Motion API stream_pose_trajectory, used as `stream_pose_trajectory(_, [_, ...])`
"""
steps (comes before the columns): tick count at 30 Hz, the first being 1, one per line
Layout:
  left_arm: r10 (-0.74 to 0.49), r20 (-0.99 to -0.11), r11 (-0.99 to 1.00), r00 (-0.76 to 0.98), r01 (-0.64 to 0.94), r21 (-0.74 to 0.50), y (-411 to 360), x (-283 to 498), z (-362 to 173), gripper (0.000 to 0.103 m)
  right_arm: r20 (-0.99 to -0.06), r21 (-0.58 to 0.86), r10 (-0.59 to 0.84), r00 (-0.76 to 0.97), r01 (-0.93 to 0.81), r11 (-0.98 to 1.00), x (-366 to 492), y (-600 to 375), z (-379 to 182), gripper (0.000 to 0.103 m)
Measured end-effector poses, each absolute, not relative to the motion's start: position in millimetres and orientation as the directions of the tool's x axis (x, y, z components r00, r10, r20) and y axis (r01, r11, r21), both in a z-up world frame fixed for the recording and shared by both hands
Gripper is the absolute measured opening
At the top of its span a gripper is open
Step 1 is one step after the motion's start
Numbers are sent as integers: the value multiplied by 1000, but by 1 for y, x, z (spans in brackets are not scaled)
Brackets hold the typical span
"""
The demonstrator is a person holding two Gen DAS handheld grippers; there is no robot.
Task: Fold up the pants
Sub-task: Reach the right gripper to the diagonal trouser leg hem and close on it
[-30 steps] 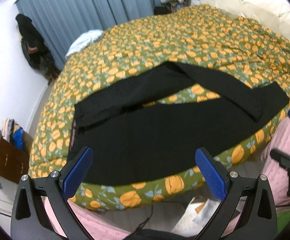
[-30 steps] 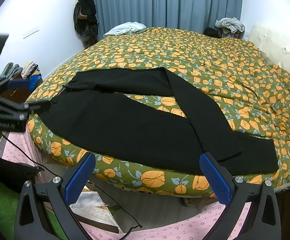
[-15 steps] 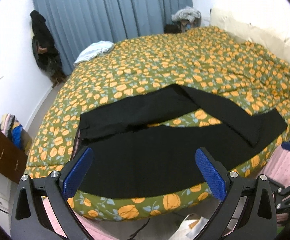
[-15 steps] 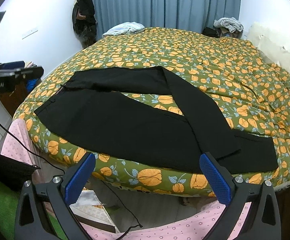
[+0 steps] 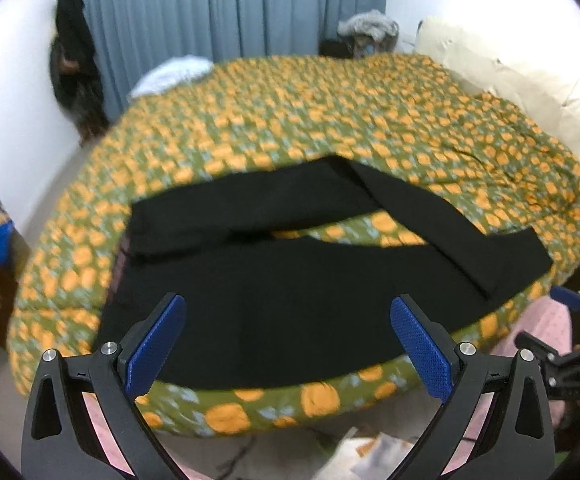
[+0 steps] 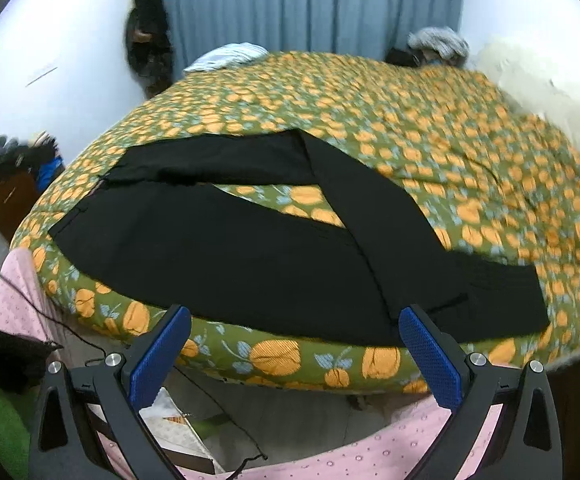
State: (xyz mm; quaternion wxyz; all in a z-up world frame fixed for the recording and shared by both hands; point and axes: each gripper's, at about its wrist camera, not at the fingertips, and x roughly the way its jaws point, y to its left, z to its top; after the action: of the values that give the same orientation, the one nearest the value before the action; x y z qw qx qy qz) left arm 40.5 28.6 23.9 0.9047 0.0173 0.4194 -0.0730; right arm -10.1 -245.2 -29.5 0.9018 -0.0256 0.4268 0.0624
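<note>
Left tool (image 5: 288, 344) jaws spread wide, nothing held; right tool (image 6: 294, 354) same, wide and empty. Both hover off the near bed edge, above the pink-clad knees, not touching cloth. Black pants (image 6: 250, 248) lie flat on the bed (image 6: 429, 152) straight ahead of both tools, long axis running left to right along the near edge. One leg lies straight along that edge; the other leg (image 6: 373, 216) is bent back and crosses over it diagonally toward the right end. Left-hand end of the pants sits nearer the left tool, the crossed right-hand end (image 5: 501, 256) nearer the right tool. Which end is waist and which is hem: can't tell for sure. Judgement: nothing folded neatly yet, next move is reaching forward and down to pinch an edge, likely the crossed leg first. Nothing blocks the path; the quilt (image 5: 329, 128) is soft and may get pinched along with the cloth. Farther back: pale cloth (image 6: 226, 56) at the far bed edge, cream pillows (image 5: 529, 92) right, blue curtain (image 6: 309, 4), dark clothes hanging (image 6: 148, 28) on the left wall.
</note>
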Motion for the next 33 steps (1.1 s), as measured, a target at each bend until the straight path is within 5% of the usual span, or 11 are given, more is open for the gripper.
stream_pose_trajectory(17, [-159, -788, 987, 595, 125, -104, 34, 41, 14, 102, -775, 38, 171, 608, -225, 974, -15, -233, -37, 103])
stream_pose_trajectory(23, [-153, -769, 988, 621, 120, -100, 36, 33, 18, 102, -644, -334, -138, 753, -114, 936, -2, -293, -37, 103])
stream_pose_trajectory(28, [-157, -787, 988, 597, 105, -117, 37, 31, 10, 102, -799, -311, -150, 582, -186, 932, 52, -335, -99, 98])
stream_pose_trajectory(33, [-138, -790, 990, 597, 96, -100, 36, 31, 11, 102, -836, -233, -37, 547, -293, 927, 85, -308, -124, 96])
